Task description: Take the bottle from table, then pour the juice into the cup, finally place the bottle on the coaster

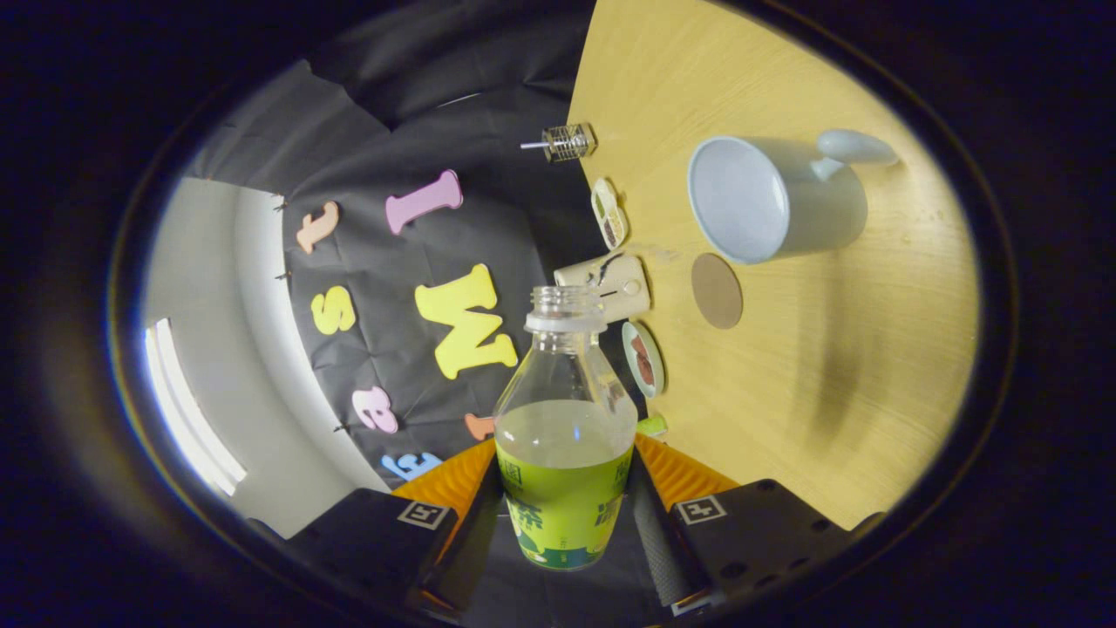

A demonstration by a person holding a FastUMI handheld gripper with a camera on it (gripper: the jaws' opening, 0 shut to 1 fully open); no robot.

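Jaws clenched on the bottle (565,453) — one finger presses each side of its green-labelled lower body, gripper (565,515) holding it between the fingertips. Bottle is uncapped; open threaded neck points away from the fingers. Clear upper half, pale liquid filling the body up to roughly the shoulder, liquid surface lying level across the bottle as seen from the gripper camera. The whole scene appears rolled in this view: the desk (811,392) stands as a near-vertical wooden plane to one side of the bottle, the booth's black cloth wall on the other side.

Beyond the bottle mouth, just past it — a small cream-coloured box-like item (610,283) at the desk's edge; what it is cannot be told. Two small flat round pieces sit along the same edge, one nearer the bottle (643,358), one farther (609,212); contents too small to make out. A small clear wire-wrapped object (567,142) lies farthest along that edge.

Cup (772,199): pale mug with handle, standing on the desk well beyond the fingers and off to the side of the bottle's neck, opening facing the camera, inside looks empty. Coaster (717,290): round brown disc flat on the desk, just beside the cup, between cup and bottle, apart from both. Bottle is held clear of the desk and touches neither cup nor coaster.
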